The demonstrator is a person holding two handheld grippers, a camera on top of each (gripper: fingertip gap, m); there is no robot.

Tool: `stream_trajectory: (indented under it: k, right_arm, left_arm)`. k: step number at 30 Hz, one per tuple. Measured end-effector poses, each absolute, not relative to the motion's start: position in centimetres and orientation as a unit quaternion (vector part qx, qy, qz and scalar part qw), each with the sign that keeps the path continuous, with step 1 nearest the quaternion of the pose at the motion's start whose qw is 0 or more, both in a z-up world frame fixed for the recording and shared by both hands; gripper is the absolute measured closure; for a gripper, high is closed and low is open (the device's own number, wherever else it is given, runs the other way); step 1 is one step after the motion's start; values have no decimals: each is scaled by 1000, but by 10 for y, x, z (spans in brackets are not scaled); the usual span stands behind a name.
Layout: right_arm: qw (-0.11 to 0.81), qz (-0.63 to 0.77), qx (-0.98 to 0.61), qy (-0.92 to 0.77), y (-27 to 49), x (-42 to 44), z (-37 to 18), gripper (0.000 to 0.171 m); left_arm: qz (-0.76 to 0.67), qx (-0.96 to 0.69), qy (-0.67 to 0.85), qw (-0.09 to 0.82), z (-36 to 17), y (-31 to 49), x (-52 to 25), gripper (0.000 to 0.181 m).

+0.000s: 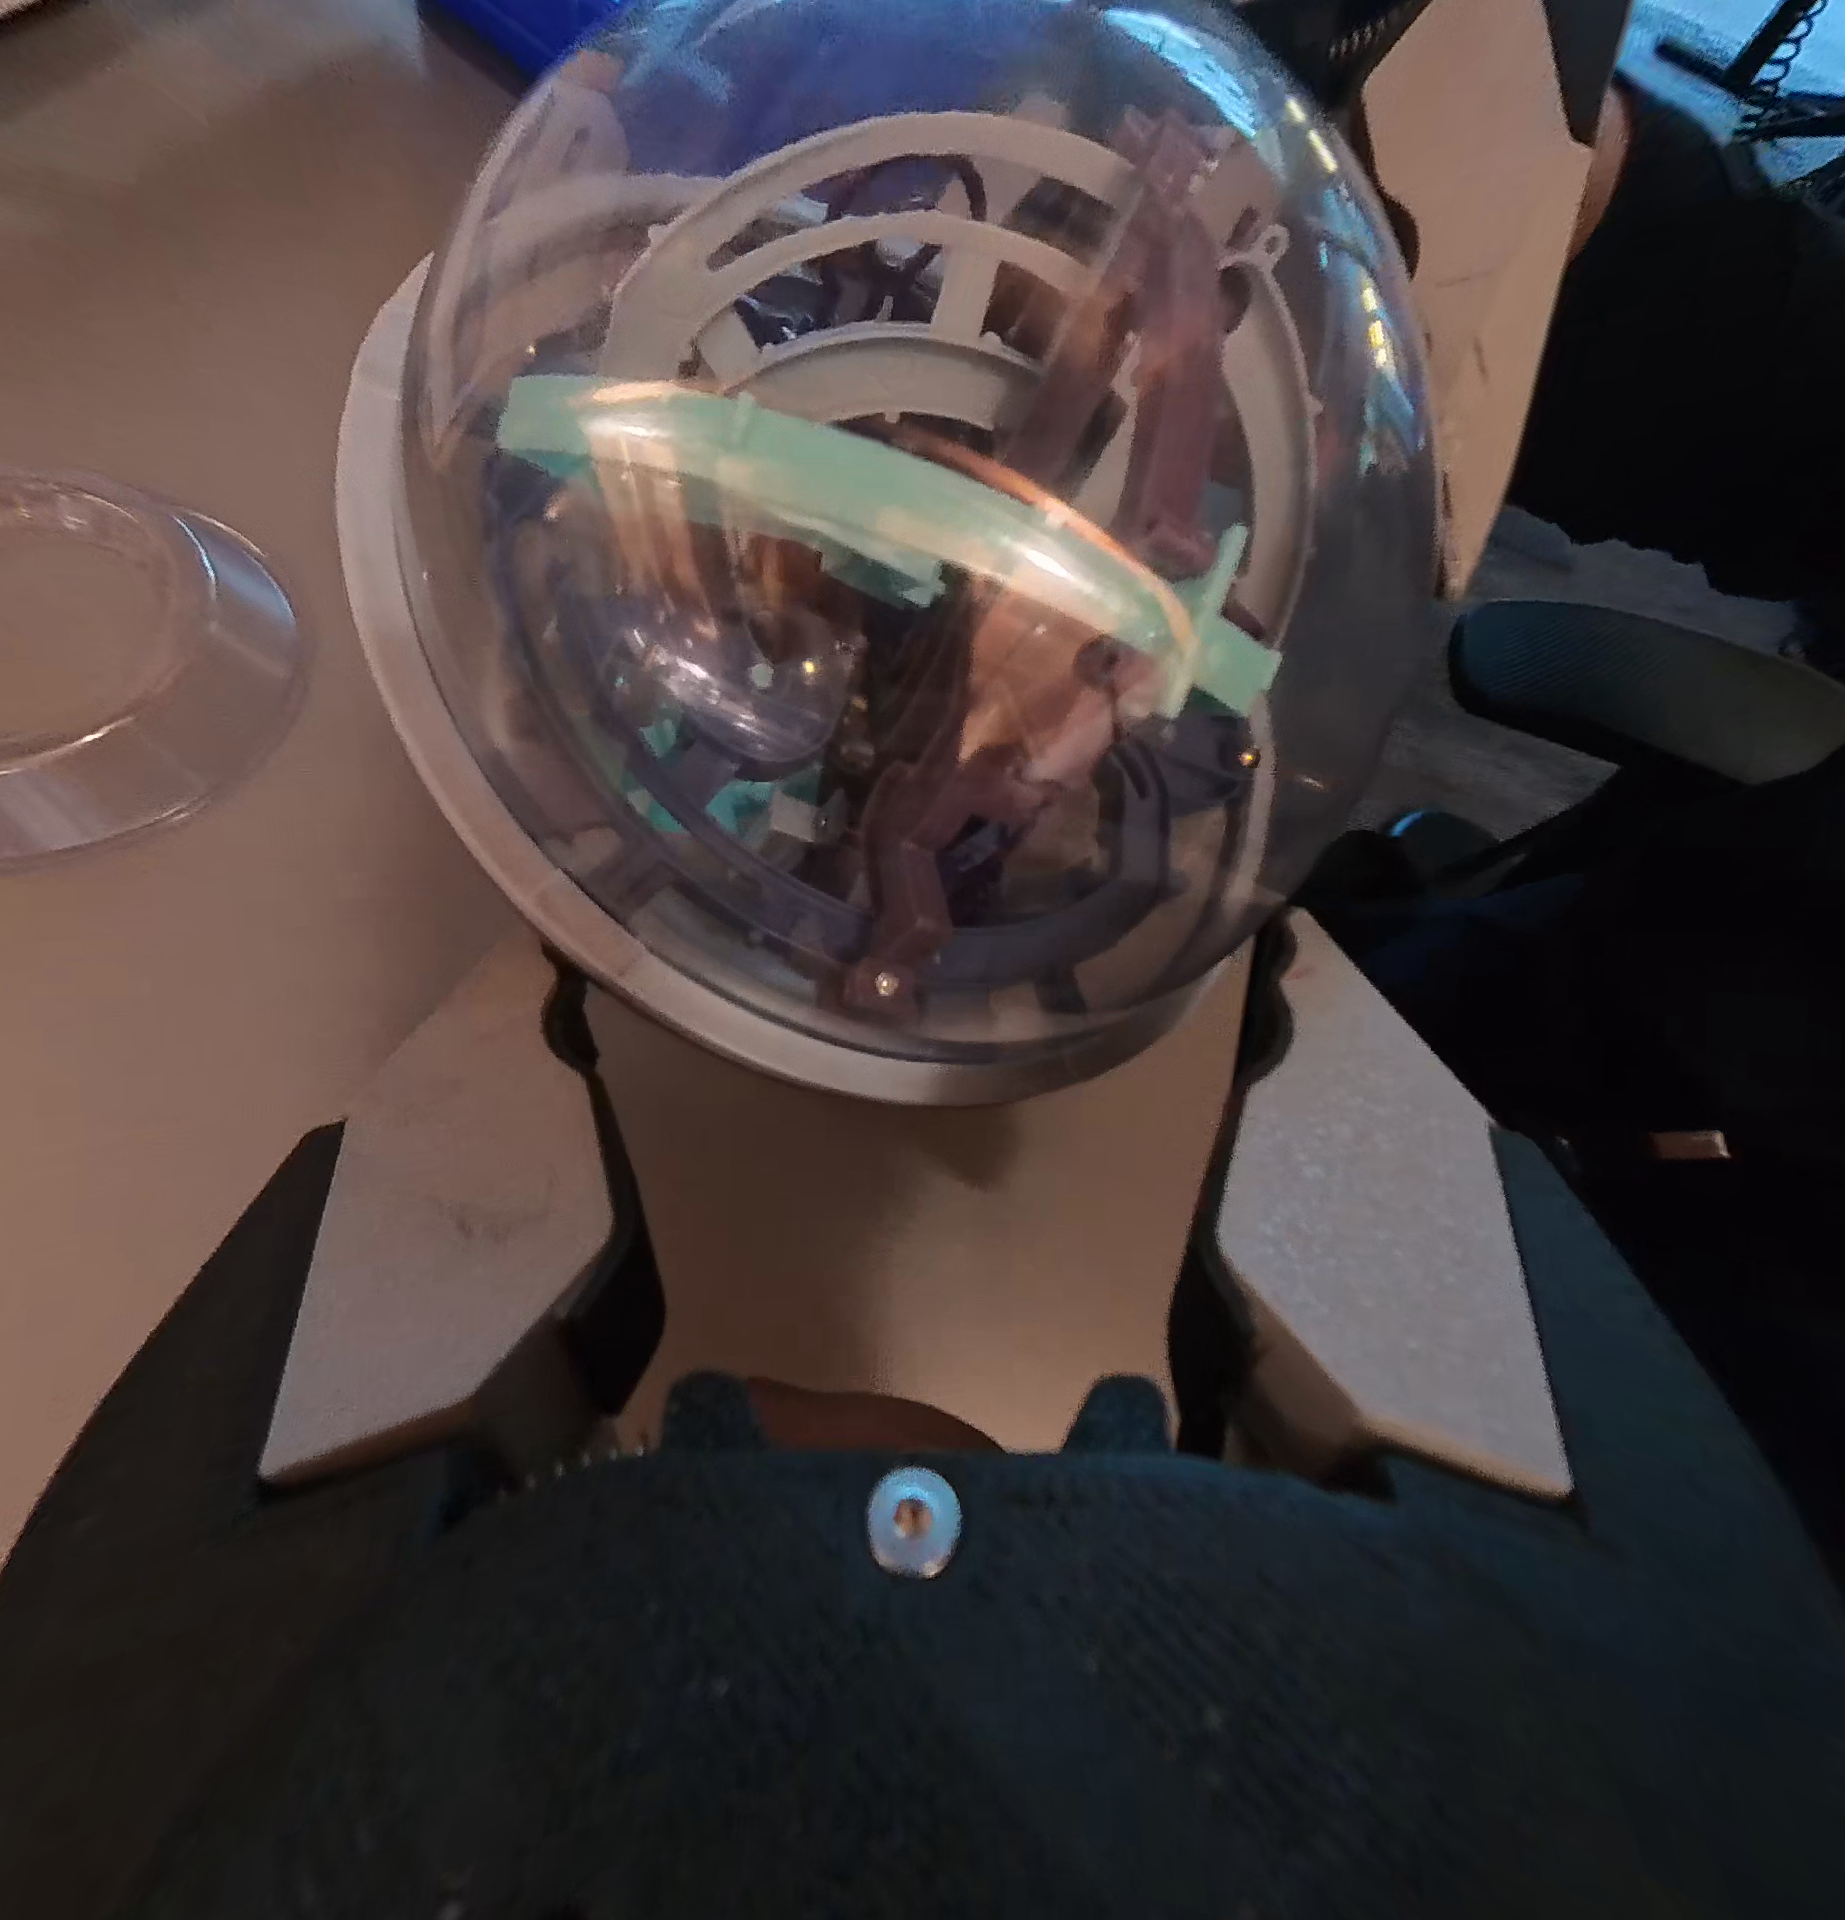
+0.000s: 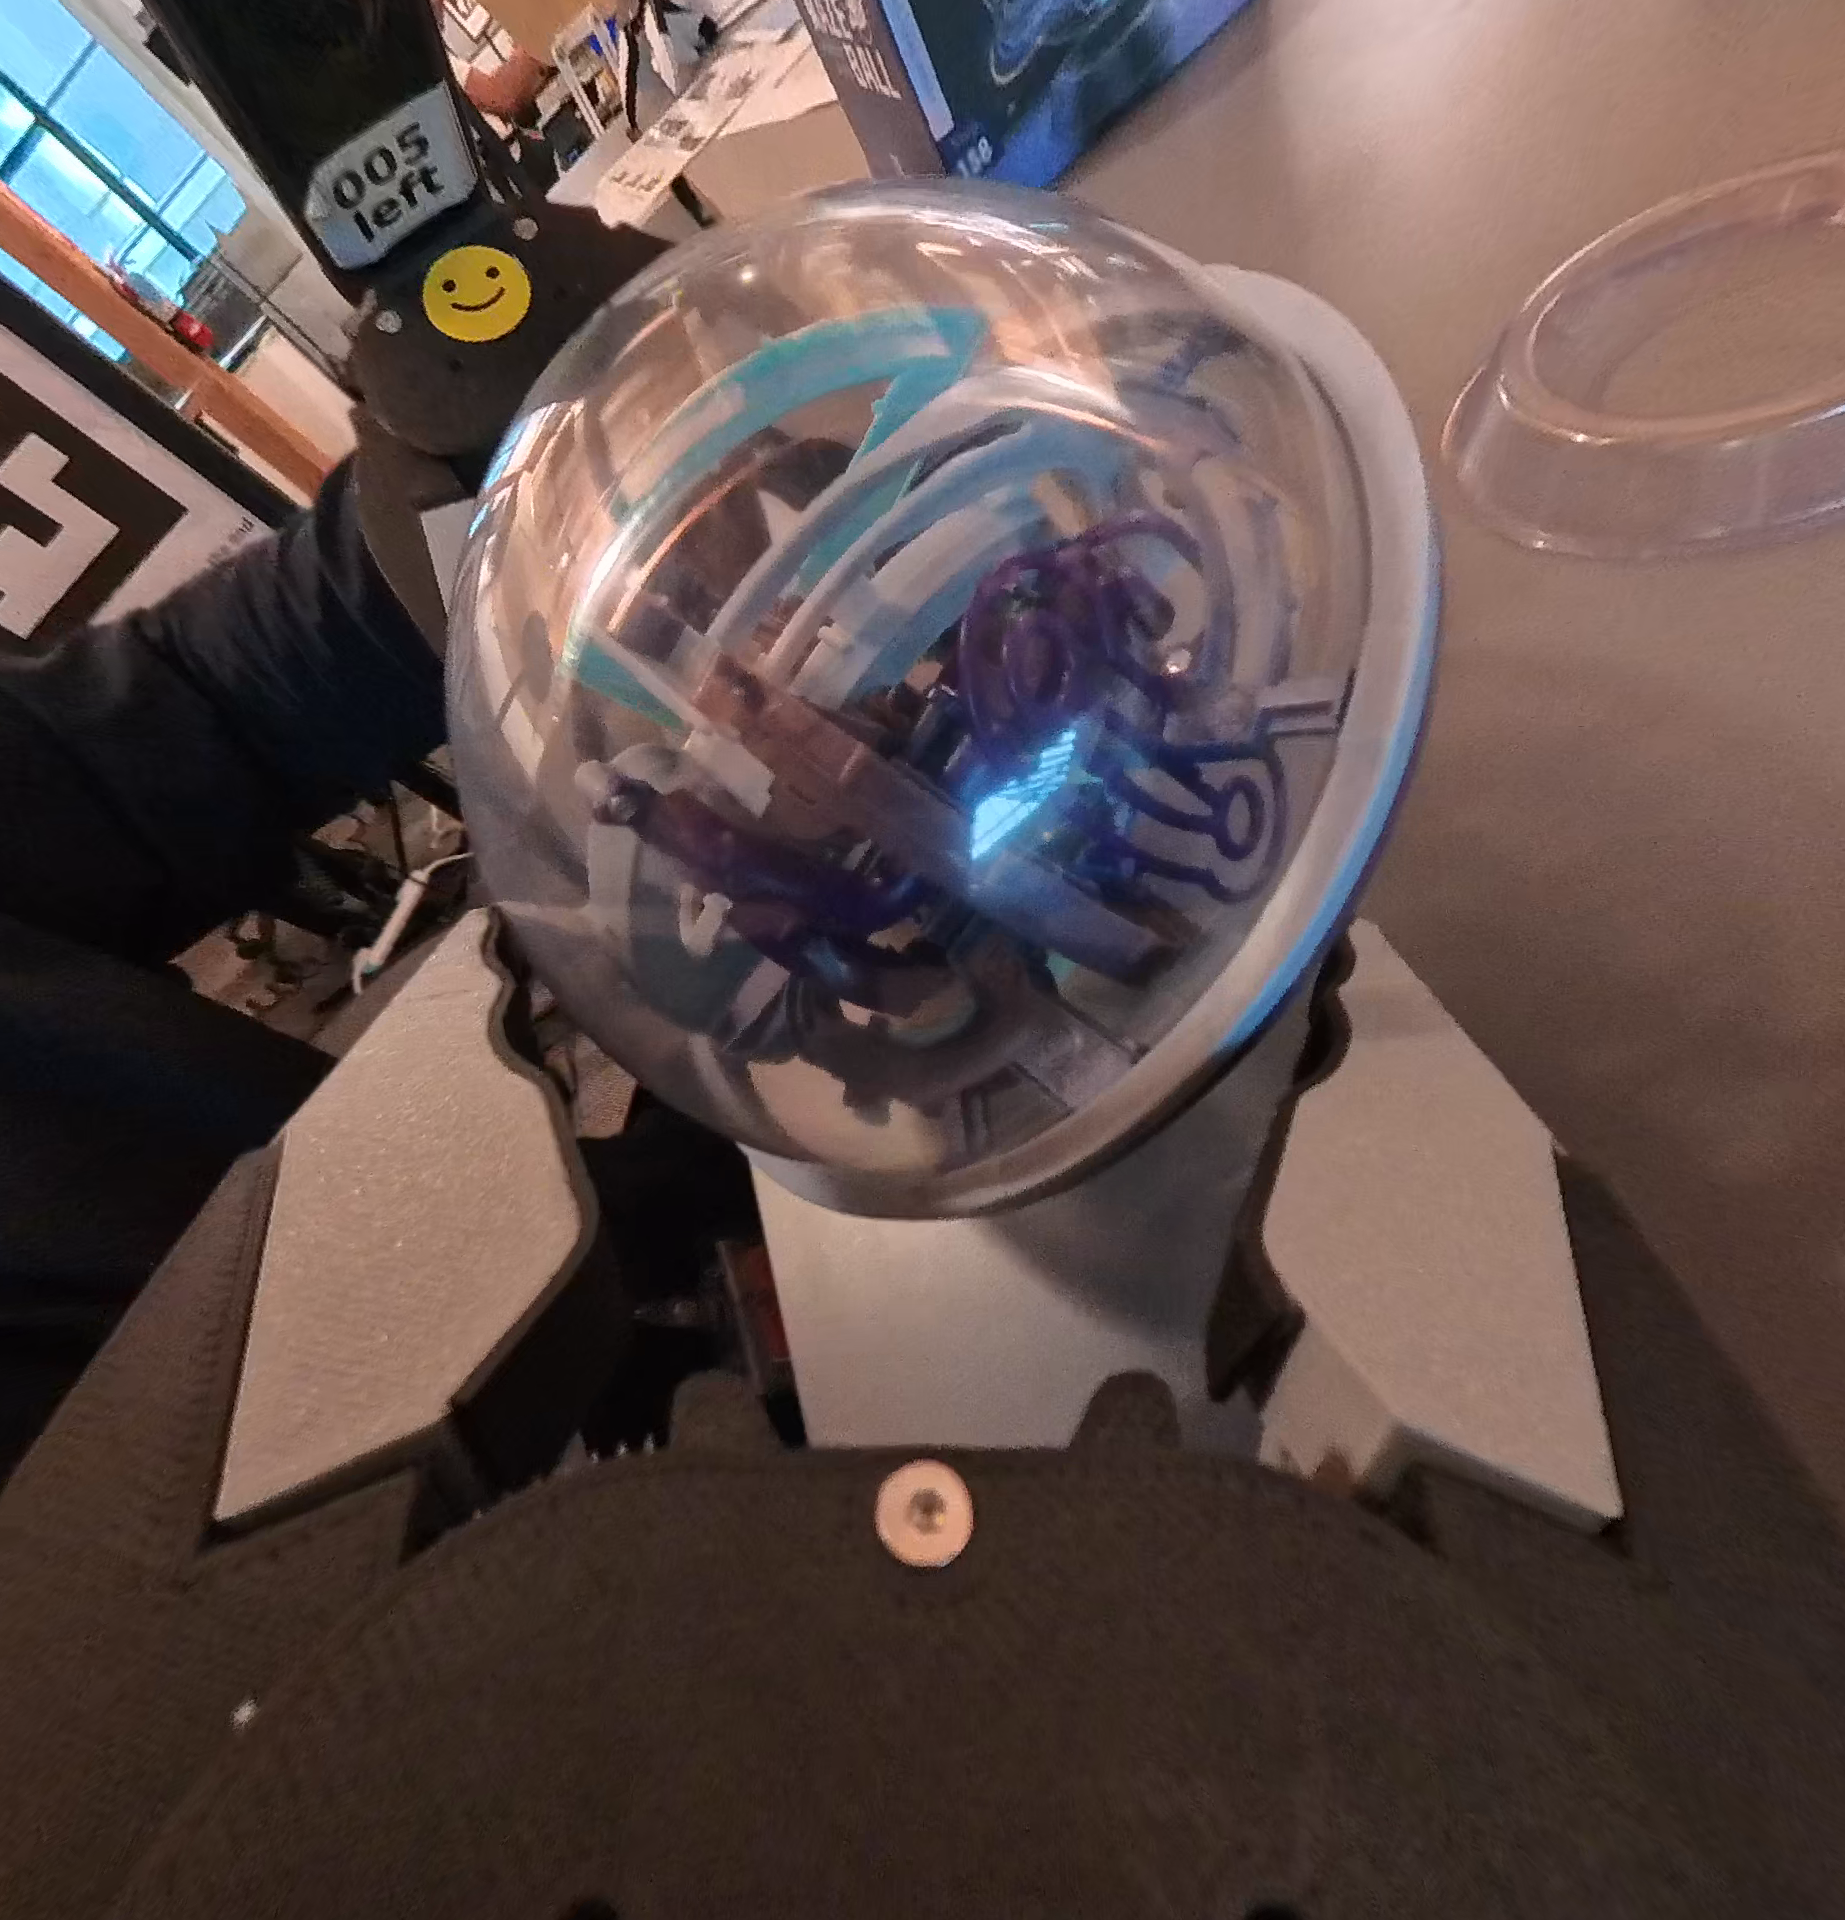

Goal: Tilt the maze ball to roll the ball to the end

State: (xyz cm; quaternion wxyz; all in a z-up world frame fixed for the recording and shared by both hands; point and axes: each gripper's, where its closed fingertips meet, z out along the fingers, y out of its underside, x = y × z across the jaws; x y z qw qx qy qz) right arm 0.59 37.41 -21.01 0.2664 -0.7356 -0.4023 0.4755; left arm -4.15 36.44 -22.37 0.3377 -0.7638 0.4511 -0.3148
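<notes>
The maze ball (image 1: 897, 582) is a clear sphere with a grey rim band and teal, grey, brown and purple tracks inside. It hangs above the table, squeezed between my two grippers from opposite sides. My left gripper (image 1: 907, 966) has its jaws spread wide, and the ball's near cap sits between the fingertips. My right gripper (image 2: 918, 935) is spread the same way against the other side of the maze ball (image 2: 928, 675). The left gripper's body (image 2: 419, 343) shows behind the ball in the right wrist view. I cannot pick out the small rolling ball for sure.
A clear plastic ring stand (image 1: 97, 675) lies on the tan table (image 1: 170, 312), also in the right wrist view (image 2: 1676, 364). A blue box (image 2: 1001, 73) stands at the table's back. A person's dark sleeve (image 2: 170, 727) and a black chair armrest (image 1: 1624, 696) lie off the table edge.
</notes>
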Motion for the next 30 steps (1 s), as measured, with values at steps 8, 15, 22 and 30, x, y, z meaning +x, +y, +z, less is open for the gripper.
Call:
stream_trajectory:
  k: [8,15,22,30]
  right_arm:
    - [281,491,-716,-410,379,6,-212,28]
    - [302,483,-691,-445,375,9,-214,32]
    - [326,470,-681,-456,381,10,-210,33]
    - [402,396,-676,-474,395,15,-204,16]
  left_arm:
    - [-331,-755,437,359,-221,369,-42,58]
    - [-336,-742,446,371,-222,366,-44,61]
    - [-336,-742,446,371,-223,369,-43,62]
    - [-357,-737,441,368,-219,372,-41,65]
